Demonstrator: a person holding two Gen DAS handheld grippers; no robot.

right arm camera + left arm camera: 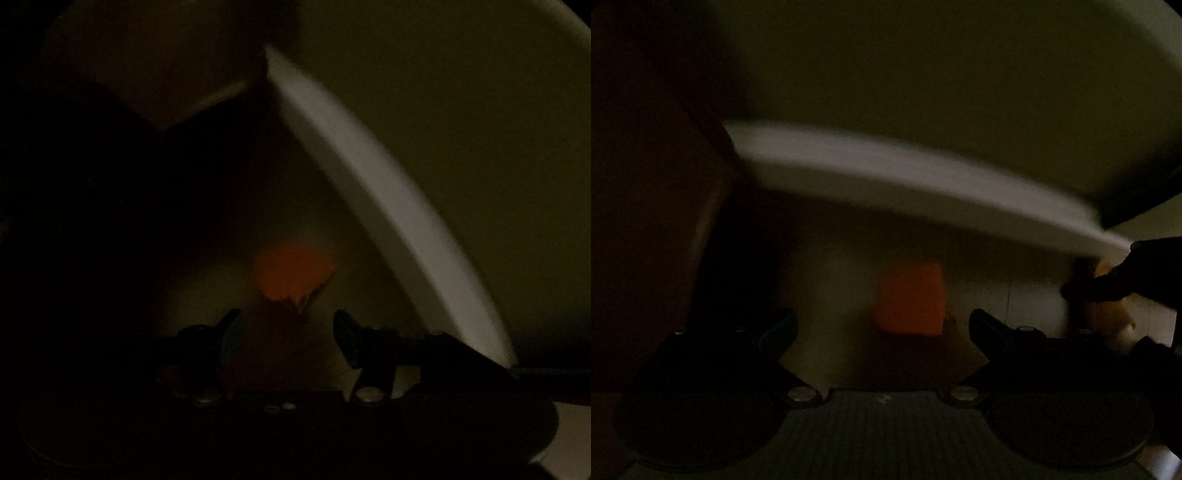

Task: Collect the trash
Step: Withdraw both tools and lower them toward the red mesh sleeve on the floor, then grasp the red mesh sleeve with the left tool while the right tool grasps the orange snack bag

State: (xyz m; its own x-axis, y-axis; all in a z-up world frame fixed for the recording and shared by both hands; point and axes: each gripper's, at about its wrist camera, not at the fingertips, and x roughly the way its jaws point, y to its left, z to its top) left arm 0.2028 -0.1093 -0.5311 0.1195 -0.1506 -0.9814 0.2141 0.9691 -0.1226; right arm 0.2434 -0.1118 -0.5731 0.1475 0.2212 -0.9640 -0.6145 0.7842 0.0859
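Observation:
Both views are very dark and blurred. An orange piece of trash lies on a pale floor under a white curved edge, just ahead of my open left gripper. The same orange piece, crumpled at its lower edge, lies just ahead of my open right gripper. Neither gripper touches it. My right gripper also shows as a dark shape at the right of the left wrist view.
A white curved rim of a large pale object arches overhead. A dark brown piece of furniture stands at the left. A brown box-like corner sits behind the orange piece. A small tan object lies at the right.

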